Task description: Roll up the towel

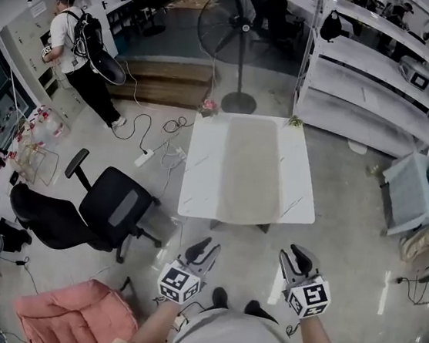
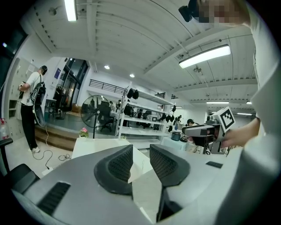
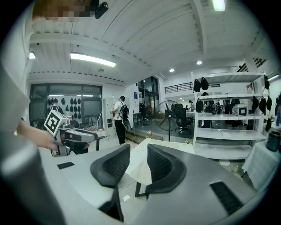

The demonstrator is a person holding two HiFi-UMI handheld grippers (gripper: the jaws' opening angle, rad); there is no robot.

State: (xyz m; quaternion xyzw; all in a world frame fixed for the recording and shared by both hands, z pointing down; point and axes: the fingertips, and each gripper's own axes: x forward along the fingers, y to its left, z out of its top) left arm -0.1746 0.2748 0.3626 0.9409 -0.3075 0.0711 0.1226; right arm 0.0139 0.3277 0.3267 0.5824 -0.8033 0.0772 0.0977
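Note:
A beige towel (image 1: 252, 171) lies spread flat along the middle of a white table (image 1: 203, 165) in the head view. Both grippers hang in front of the table's near edge, short of it and apart from the towel. My left gripper (image 1: 204, 245) is open, and nothing sits between its dark ribbed pads (image 2: 118, 165). My right gripper (image 1: 295, 254) is open too, its jaws empty. In the left gripper view my left gripper (image 2: 141, 160) points at the table (image 2: 92, 147). In the right gripper view my right gripper (image 3: 138, 162) faces the same table (image 3: 140, 173).
A black office chair (image 1: 109, 208) stands left of the table, with a pink cushion (image 1: 76, 317) on the floor near it. A floor fan (image 1: 239, 30) is beyond the table's far end. White shelving (image 1: 366, 77) is at the right. A person with a backpack (image 1: 78, 49) stands far left, and cables (image 1: 156, 140) lie nearby.

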